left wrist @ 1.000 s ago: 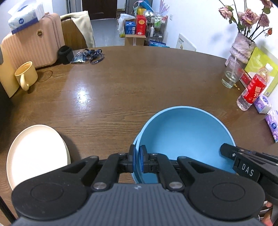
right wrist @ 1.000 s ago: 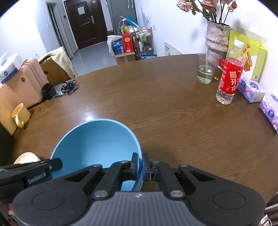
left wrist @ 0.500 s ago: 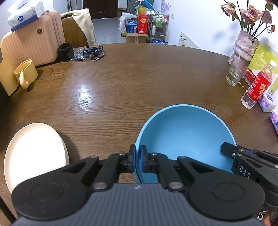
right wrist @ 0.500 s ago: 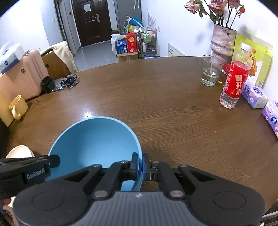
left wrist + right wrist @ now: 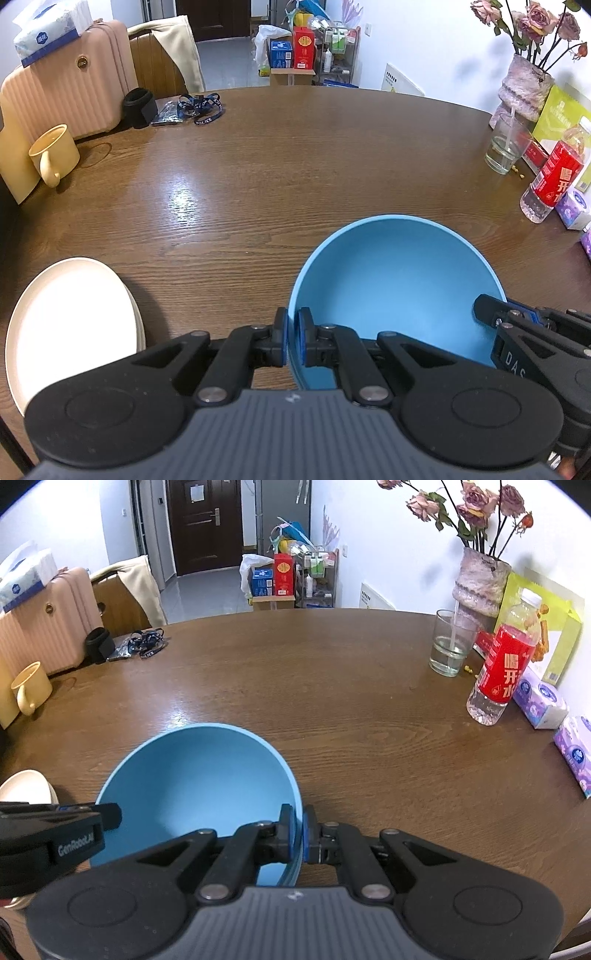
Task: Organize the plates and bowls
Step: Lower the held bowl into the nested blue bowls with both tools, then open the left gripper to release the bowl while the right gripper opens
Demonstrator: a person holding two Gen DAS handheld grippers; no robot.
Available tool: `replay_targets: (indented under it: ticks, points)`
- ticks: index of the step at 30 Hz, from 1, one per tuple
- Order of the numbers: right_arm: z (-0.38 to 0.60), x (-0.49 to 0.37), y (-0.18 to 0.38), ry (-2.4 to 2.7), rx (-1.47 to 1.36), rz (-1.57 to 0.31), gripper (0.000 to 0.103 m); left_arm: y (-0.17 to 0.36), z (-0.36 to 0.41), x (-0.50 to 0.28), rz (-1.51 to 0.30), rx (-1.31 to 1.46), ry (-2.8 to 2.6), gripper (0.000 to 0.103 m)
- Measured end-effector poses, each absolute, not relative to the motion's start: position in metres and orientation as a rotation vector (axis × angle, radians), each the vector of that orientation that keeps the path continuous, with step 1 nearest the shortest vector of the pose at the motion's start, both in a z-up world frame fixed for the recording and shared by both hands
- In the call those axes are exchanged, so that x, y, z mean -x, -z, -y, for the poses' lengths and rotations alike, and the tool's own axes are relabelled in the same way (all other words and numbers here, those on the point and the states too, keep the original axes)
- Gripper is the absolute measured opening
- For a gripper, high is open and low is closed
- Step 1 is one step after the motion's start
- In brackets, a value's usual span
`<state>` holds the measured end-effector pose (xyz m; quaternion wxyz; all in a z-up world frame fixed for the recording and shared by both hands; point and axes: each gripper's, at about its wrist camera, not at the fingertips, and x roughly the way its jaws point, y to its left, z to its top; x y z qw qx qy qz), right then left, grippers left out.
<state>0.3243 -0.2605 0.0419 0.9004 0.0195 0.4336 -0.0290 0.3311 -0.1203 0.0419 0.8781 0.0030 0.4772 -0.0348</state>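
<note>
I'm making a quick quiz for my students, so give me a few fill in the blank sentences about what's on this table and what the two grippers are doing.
1. The left gripper and the right gripper are both shut on the rim of a bowl whose colour is ____.
2. The cream plate lies to the ____ of the bowl in the left wrist view.
3. The mug near the suitcase is ____ in colour.
4. The bottle wears a ____ label.

Missing words: blue; left; yellow; red
</note>
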Motion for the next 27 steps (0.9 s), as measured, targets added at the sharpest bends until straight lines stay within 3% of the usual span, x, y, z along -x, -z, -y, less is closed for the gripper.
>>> replay_targets:
  ticks: [8, 10, 12, 14, 16, 18, 20, 27]
  points:
    - [0.261, -0.320, -0.043, 0.029, -0.057, -0.883, 0.017, -0.045, 0.121, -0.324, -0.970, -0.009, 0.082, 0.010]
    - [0.260, -0.317, -0.046, 0.028, -0.051, -0.870, 0.028, -0.048, 0.119, -0.321, -0.957, -0.005, 0.078, 0.018]
    - [0.260, -0.312, -0.049, 0.026, -0.052, -0.849, 0.056, -0.051, 0.117, -0.316, -0.931, -0.001, 0.064, 0.048]
    - [0.261, -0.307, -0.052, 0.028, -0.053, -0.830, 0.072, -0.055, 0.113, -0.312, -0.901, 0.000, 0.051, 0.064]
    - [0.262, -0.303, -0.054, 0.027, -0.052, -0.824, 0.079, -0.058, 0.109, -0.308, -0.878, -0.003, 0.036, 0.073]
    - [0.266, -0.300, -0.054, 0.029, -0.065, -0.825, 0.084, -0.060, 0.104, -0.306, -0.865, 0.004, 0.018, 0.091]
    - [0.271, -0.298, -0.054, 0.024, -0.089, -0.825, 0.088, -0.061, 0.097, -0.304, -0.853, 0.023, 0.012, 0.102]
    - [0.288, -0.282, -0.051, 0.012, -0.190, -0.809, 0.094, -0.064, 0.081, -0.290, -0.830, 0.084, 0.053, 0.103]
